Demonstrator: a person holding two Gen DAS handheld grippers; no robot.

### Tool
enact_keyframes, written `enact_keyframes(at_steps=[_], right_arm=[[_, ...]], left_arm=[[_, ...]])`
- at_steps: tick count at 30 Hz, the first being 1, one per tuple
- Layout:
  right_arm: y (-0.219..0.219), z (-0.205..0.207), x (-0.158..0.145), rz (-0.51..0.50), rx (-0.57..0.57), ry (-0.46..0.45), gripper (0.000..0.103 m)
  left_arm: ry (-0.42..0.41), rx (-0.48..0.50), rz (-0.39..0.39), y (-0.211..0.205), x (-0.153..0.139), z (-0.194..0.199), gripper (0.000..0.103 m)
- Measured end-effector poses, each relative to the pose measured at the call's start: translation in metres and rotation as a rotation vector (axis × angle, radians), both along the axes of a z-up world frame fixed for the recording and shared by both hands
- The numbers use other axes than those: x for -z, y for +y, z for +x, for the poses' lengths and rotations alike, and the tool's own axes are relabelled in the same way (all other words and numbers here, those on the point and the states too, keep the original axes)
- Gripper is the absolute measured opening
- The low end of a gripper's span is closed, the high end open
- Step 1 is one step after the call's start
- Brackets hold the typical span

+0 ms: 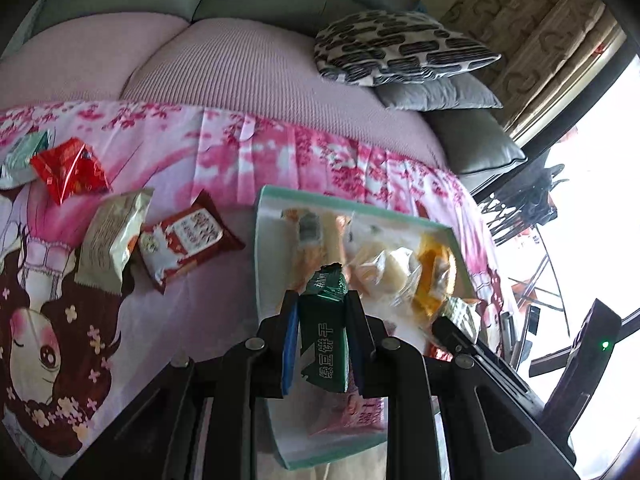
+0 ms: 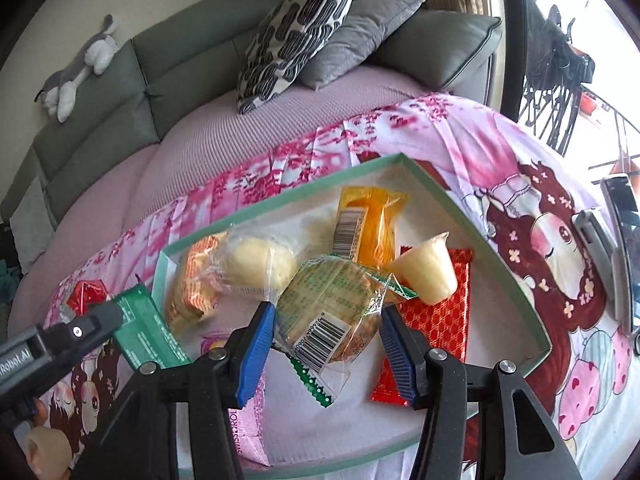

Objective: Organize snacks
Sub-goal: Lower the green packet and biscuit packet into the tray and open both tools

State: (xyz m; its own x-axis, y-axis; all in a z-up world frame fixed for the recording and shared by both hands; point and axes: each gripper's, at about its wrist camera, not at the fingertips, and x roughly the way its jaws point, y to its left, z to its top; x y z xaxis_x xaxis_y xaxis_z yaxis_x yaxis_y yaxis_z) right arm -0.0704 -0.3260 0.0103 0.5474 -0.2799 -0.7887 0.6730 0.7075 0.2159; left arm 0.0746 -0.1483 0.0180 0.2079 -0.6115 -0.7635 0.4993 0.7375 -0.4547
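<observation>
The jaws of the left gripper [image 1: 322, 312] are closed tightly on a green biscuit packet [image 1: 325, 336], which stands upright between the two blue pads, its crimped top end above the fingertips. The jaws of the right gripper [image 2: 326, 316] are partly open and hold a round cake in clear wrapper [image 2: 332, 312] between them; both blue pads touch its sides, and the barcode end of the wrapper points to 6 o'clock. Both grippers are over a shallow tray with pale green rim [image 2: 472, 216] that lies on a bed covered with a pink cartoon cloth [image 1: 224, 152]. In the right wrist view the tray holds a red patterned packet [image 2: 440, 320] at 3 o'clock of the held cake, a small jelly cup [image 2: 430, 272] tilted on top of it, an orange packet [image 2: 372, 228] at 12 o'clock, a pale round bun in clear wrapper [image 2: 260, 264] at 11 o'clock, and an orange printed wrapper [image 2: 192, 280] at 9 o'clock. In the left wrist view four loose snacks lie outside the tray at 9 to 10 o'clock: a dark red packet [image 1: 188, 236], a beige packet [image 1: 112, 240] just beside it, a bright red packet [image 1: 70, 170] and a pale green packet [image 1: 24, 156] farther. At 12 o'clock, far behind, a black and white patterned pillow [image 1: 396, 48] lies on a grey pillow [image 1: 440, 92].
</observation>
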Motion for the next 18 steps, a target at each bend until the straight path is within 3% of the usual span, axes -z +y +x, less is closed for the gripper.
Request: enact_keyframes(at_steps=[11,18], right_arm=[[-0.003,0.006,0.010,0.028,-0.018,0.015,0.056],[-0.013,-0.001,0.013,0.049,0.005,0.008,0.056]], left_arm=[[0.030,-0.001,0.030,0.001,0.020,0.001,0.024],[0.037,-0.055,0.052,0.009,0.027,0.007,0.026]])
